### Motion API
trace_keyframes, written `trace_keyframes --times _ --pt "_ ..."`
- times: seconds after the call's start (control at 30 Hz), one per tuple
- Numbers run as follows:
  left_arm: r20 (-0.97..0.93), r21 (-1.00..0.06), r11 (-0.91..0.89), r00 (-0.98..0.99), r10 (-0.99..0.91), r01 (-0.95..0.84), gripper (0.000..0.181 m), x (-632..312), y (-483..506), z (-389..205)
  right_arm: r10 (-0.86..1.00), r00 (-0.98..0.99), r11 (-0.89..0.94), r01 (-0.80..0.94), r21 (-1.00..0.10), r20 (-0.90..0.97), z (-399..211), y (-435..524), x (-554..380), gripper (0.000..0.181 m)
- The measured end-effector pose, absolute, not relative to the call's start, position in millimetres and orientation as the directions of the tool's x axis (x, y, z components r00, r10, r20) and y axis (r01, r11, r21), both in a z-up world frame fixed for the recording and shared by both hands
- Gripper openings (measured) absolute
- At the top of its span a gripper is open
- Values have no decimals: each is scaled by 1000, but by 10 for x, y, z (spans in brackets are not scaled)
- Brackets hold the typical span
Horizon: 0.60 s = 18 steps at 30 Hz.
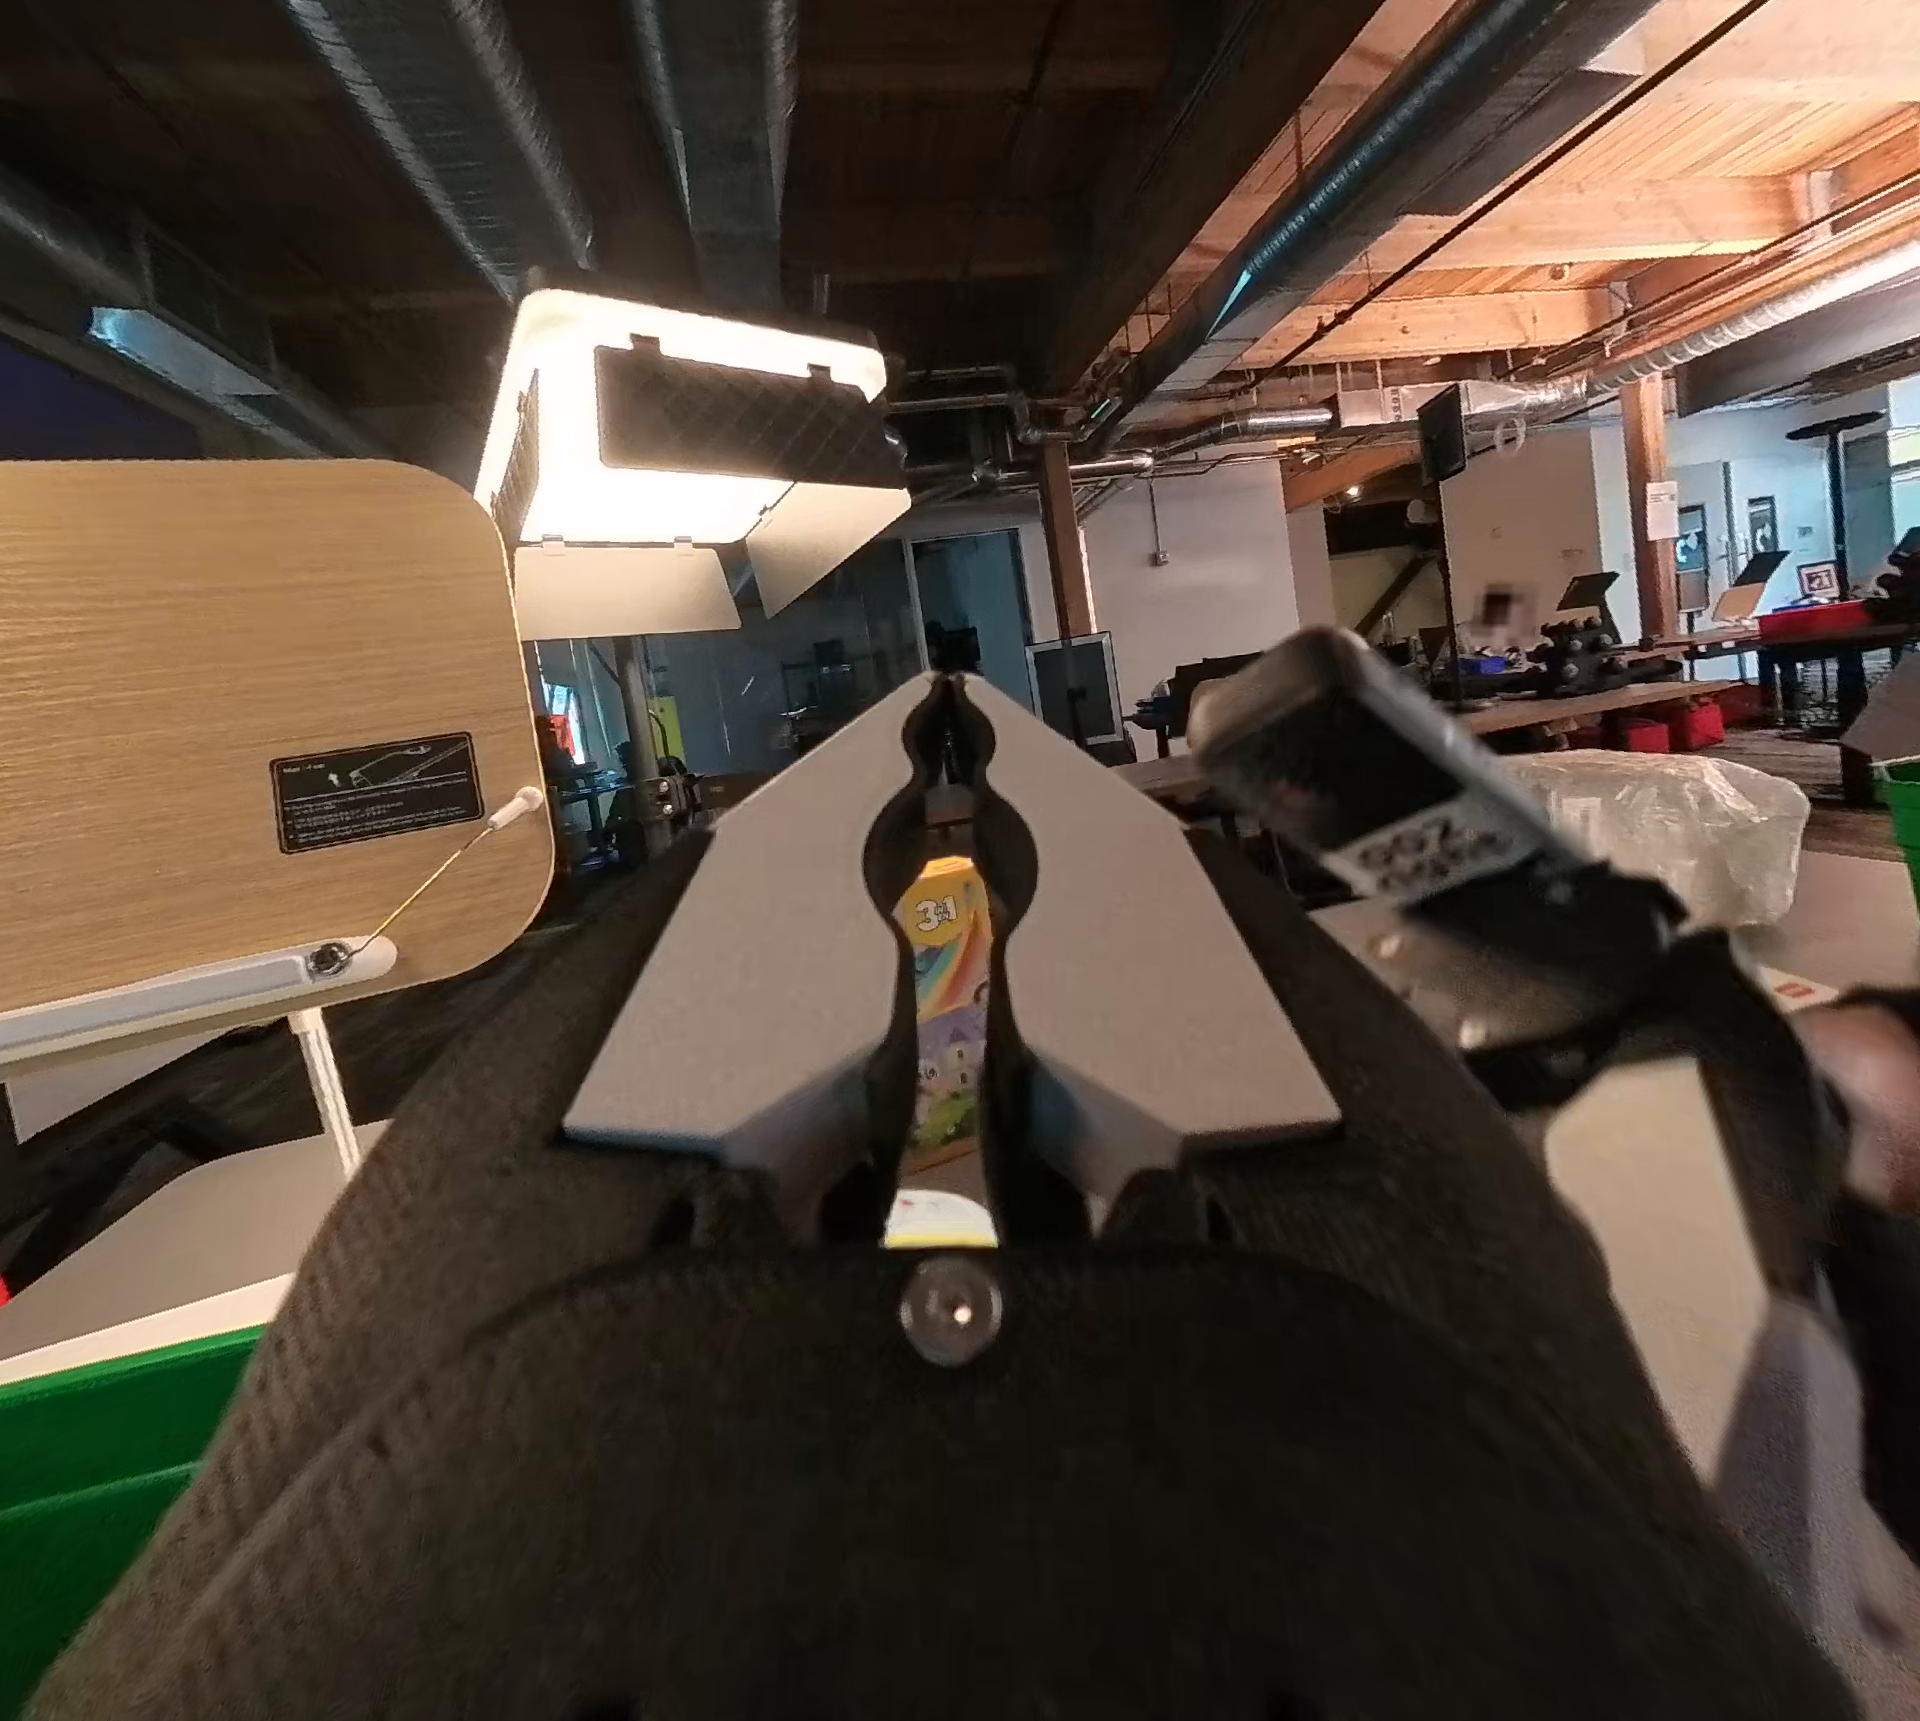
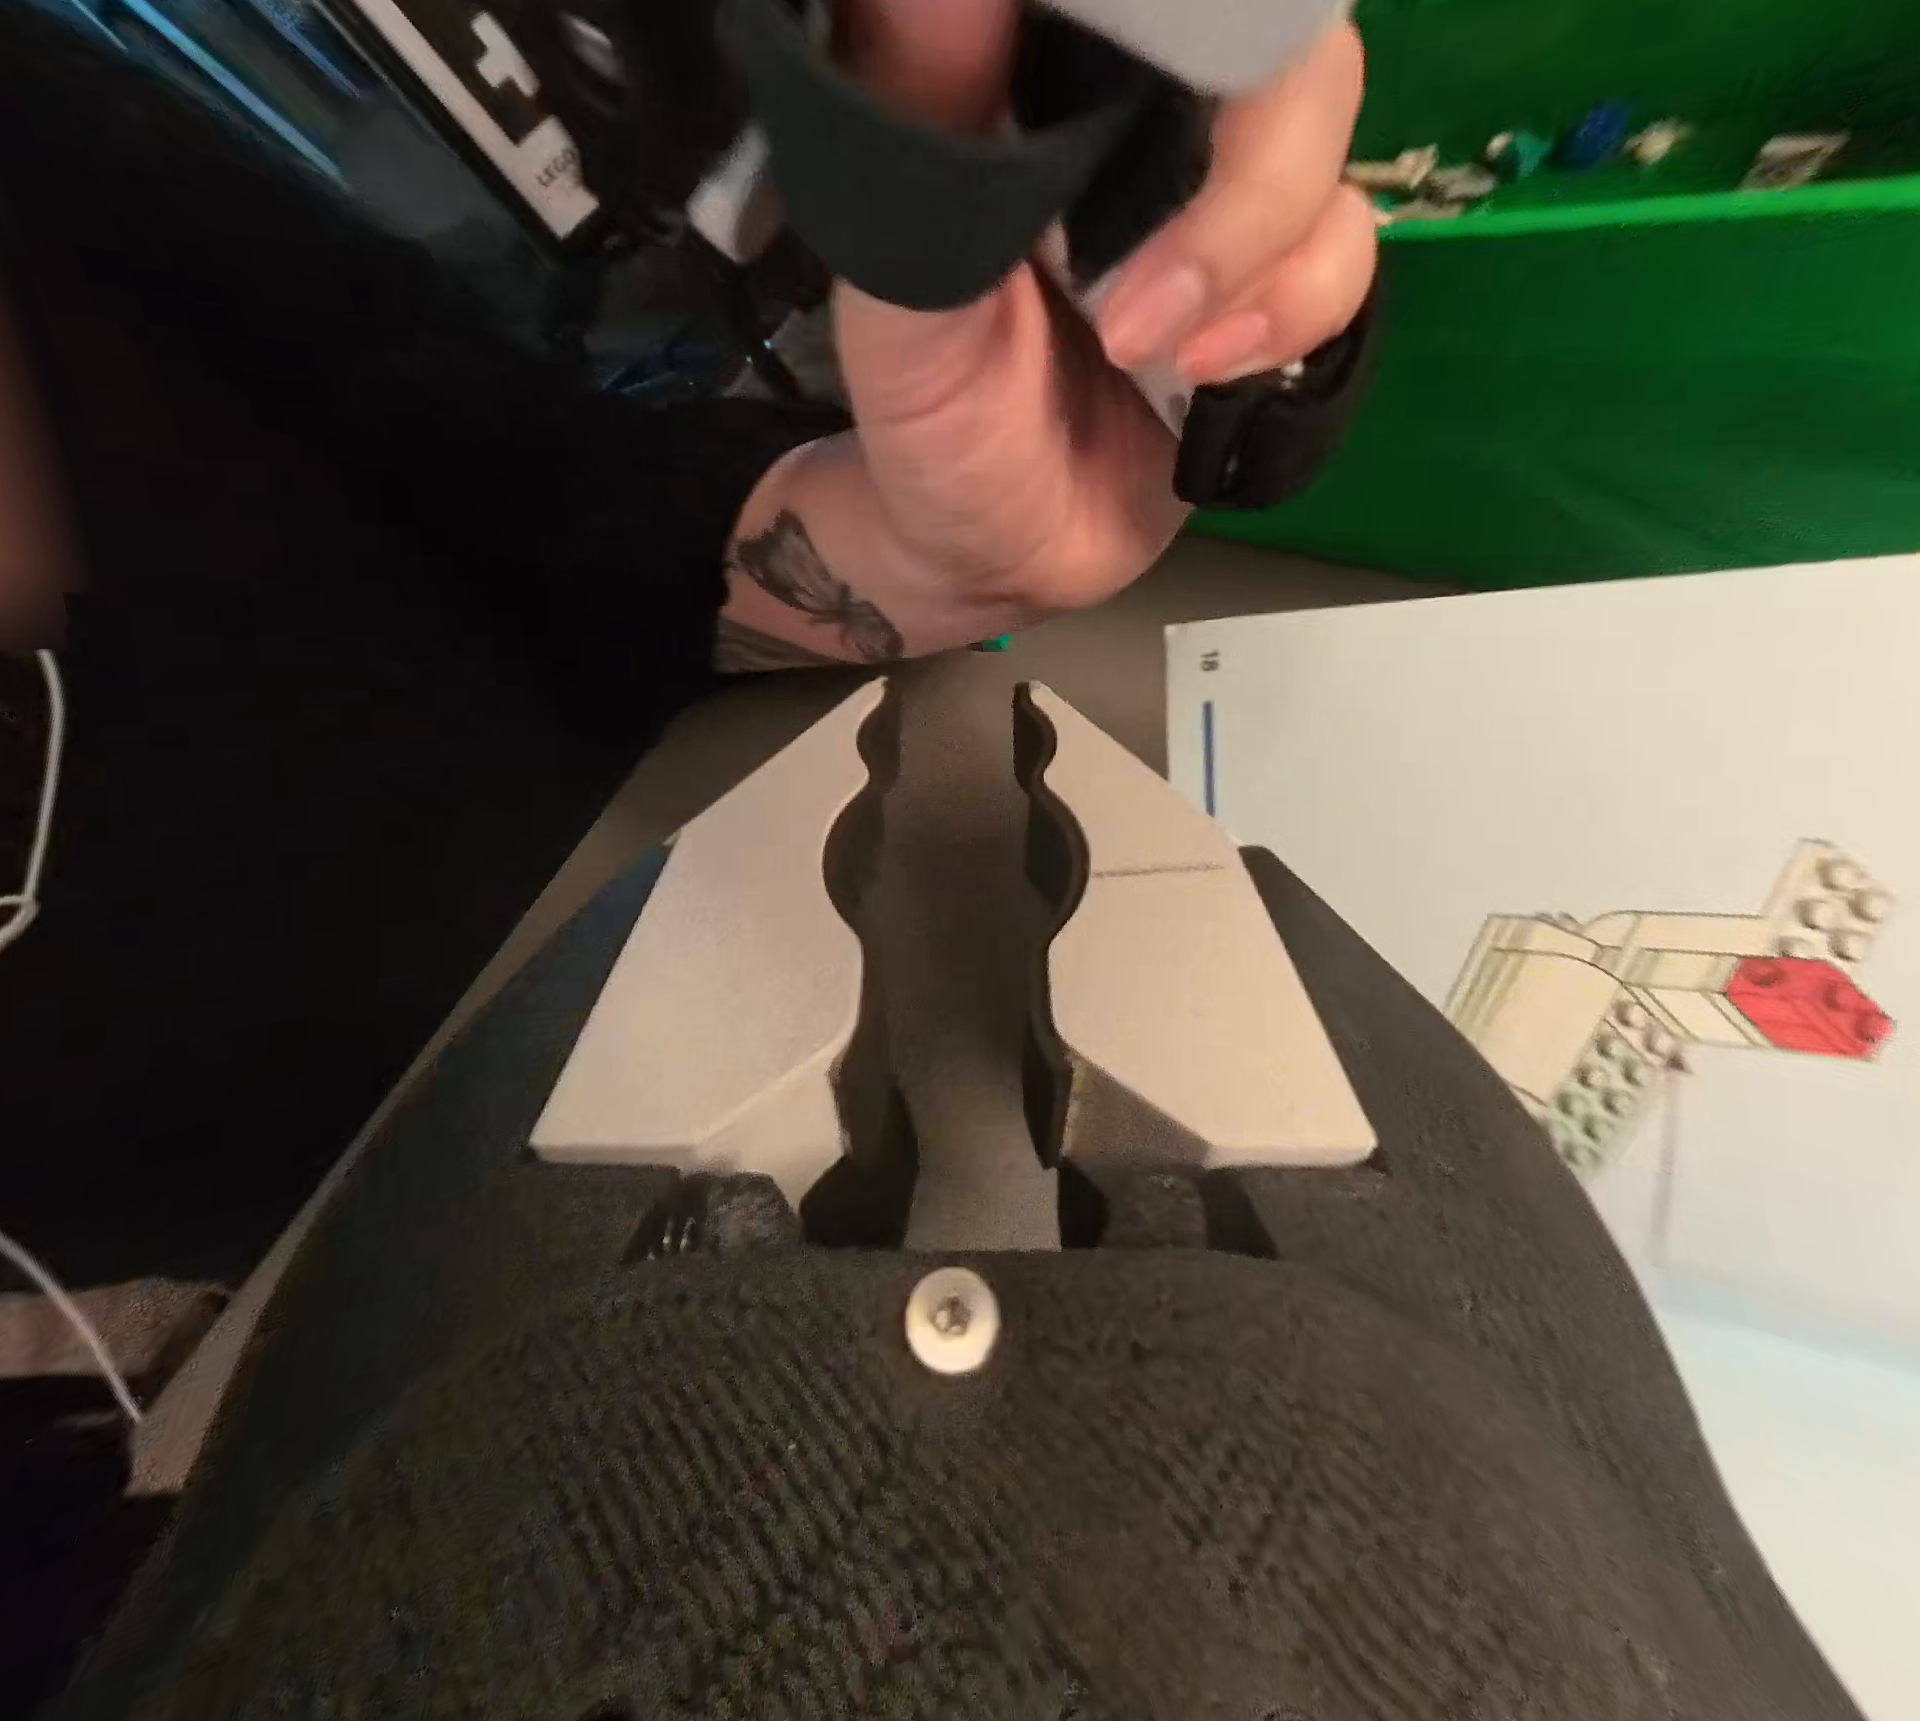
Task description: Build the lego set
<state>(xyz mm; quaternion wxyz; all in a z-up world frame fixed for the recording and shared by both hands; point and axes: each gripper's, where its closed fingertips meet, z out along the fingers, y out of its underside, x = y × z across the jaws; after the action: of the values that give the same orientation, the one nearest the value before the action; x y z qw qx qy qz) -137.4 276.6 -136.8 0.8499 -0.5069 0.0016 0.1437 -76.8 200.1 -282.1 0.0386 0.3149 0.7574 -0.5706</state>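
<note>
Lego box, colourful, shows only through the slit between the left gripper fingers, upright on the table beyond. Left tips pressed together, nothing held, aimed up toward the ceiling and a lit lamp panel. Right gripper fingers spread, empty, over the grey table. Open instruction booklet lies right of it; green bin behind holds loose bricks. Person's hand grips a handle just ahead.
</note>
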Motion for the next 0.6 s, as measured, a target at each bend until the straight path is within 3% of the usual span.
trace_keyframes --times 0.03,0.2,0.33,0.6 --pt "-148 -863 442 960 239 -243 0 -1373 2774 -1377 458 -798 130 496 -859 -392 -2732 2107 -766 20" --pt "-147 -870 434 963 225 -234 0 -1359 2816 -1413 724 -581 -129 416 -900 -372 -2555 3084 -1024 6" --pt "-152 -874 426 964 219 -234 0 -1347 2845 -1436 826 -285 -279 544 -791 -487 -3032 3611 -1125 0" --pt "-145 -874 430 965 218 -228 0 -1361 2831 -1432 890 -405 99 622 -777 -211 -3443 2996 -1299 0"
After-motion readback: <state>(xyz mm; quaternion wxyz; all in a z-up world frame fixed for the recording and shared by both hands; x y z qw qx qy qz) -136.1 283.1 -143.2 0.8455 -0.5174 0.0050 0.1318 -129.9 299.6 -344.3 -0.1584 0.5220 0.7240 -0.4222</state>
